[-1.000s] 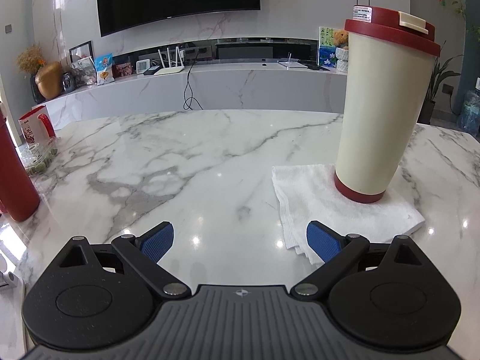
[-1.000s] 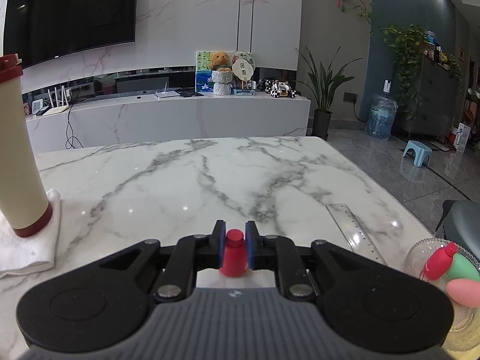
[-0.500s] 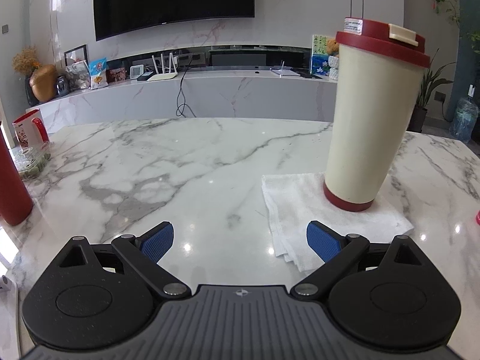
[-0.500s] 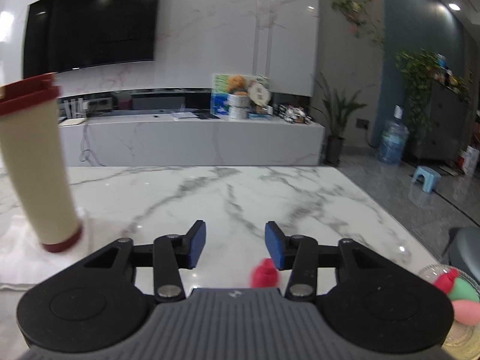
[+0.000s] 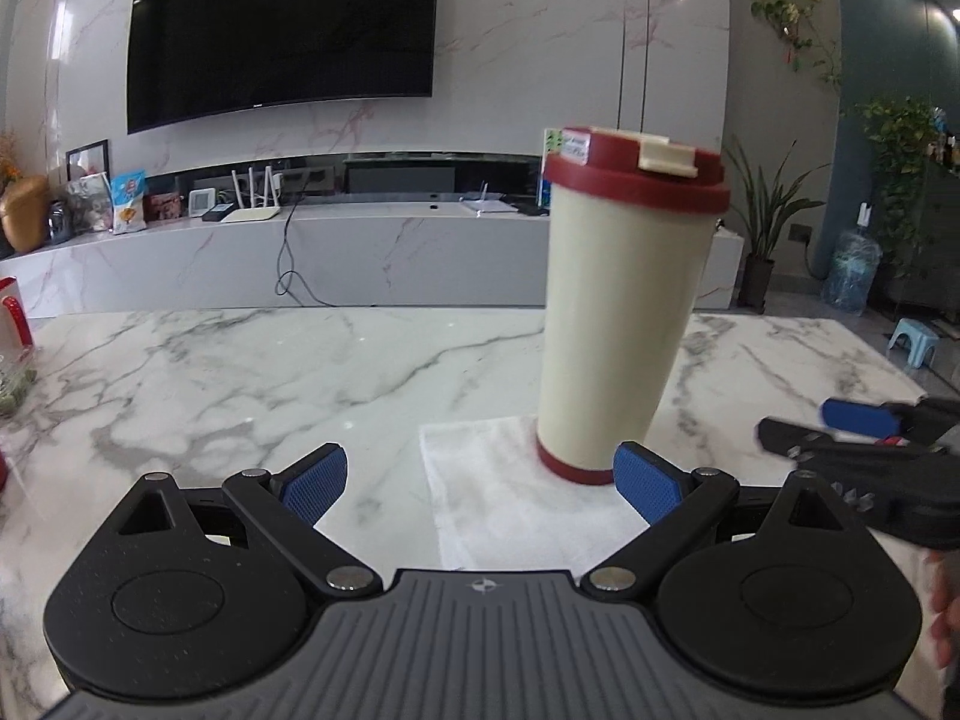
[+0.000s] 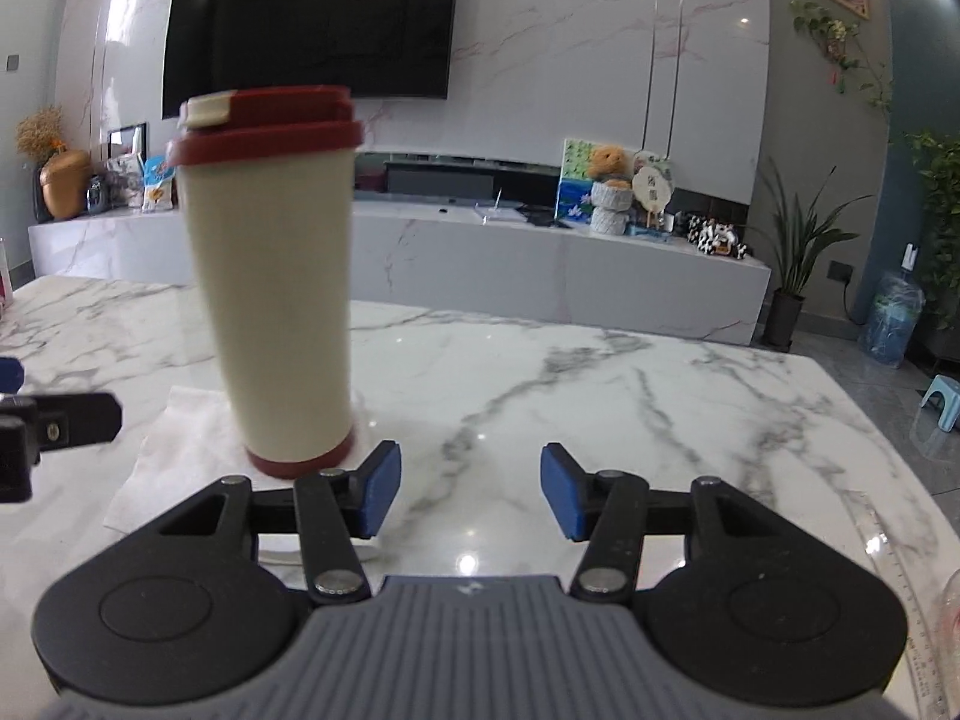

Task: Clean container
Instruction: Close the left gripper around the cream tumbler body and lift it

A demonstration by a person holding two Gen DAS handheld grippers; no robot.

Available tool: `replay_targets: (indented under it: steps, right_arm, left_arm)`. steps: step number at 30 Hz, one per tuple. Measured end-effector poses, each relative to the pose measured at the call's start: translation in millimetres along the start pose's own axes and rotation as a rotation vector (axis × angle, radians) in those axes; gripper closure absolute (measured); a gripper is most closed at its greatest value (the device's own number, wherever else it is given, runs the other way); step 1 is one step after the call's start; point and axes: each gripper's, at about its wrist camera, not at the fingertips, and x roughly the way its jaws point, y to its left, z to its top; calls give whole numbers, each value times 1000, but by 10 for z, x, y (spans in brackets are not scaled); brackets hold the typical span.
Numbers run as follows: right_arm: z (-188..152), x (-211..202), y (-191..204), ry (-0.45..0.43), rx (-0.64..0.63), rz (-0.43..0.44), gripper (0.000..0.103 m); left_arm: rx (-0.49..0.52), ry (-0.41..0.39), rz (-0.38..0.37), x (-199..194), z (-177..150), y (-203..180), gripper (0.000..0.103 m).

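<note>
We're looking along both tools at once, and the container (image 5: 624, 324), a tall cream tumbler with a dark red lid and red foot, stands upright on a folded white cloth (image 5: 510, 498) that lies on the marble table (image 5: 240, 372). In the right wrist view the tumbler (image 6: 276, 306) rises just left of our fingers, with the table's far edge well behind it.

Our left gripper (image 5: 480, 480) is spread wide and holds nothing; its right pad sits just beside the tumbler's red foot, though we can't tell if it touches. Our right gripper (image 6: 471, 492) is spread too, empty, with bare marble between its pads.

How far along are we? The lid is on and the cloth is pinned flat under the cup, with neither claw on either. That fits a cup waiting to be wiped, and just as well one wiped and set back down. No dirt or wet marks show on the cream wall, though it's blurred.

Around us: a clear ruler (image 6: 924, 594) lies near the table's right edge, and a red-and-white thing (image 5: 15, 321) peeps in at the left edge. Nothing stands between either claw and the tumbler; only the two tools crowd each other at its foot.
</note>
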Motion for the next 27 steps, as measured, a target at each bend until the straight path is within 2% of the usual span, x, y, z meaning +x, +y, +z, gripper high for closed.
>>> replay_targets:
  steps: [5, 14, 21, 27]
  right_arm:
    - [-31, 79, 87, 34, 27, 20, 47]
    - [15, 176, 83, 53, 68, 50, 44]
    - [25, 372, 75, 146, 81, 54, 40]
    - [24, 472, 84, 184, 100, 65, 37]
  left_arm:
    - [-15, -34, -35, -12, 78, -38, 5]
    - [28, -38, -67, 118, 237, -200, 5]
    - [64, -35, -72, 229, 368, -297, 5]
    - [84, -28, -66, 344, 423, -332, 5]
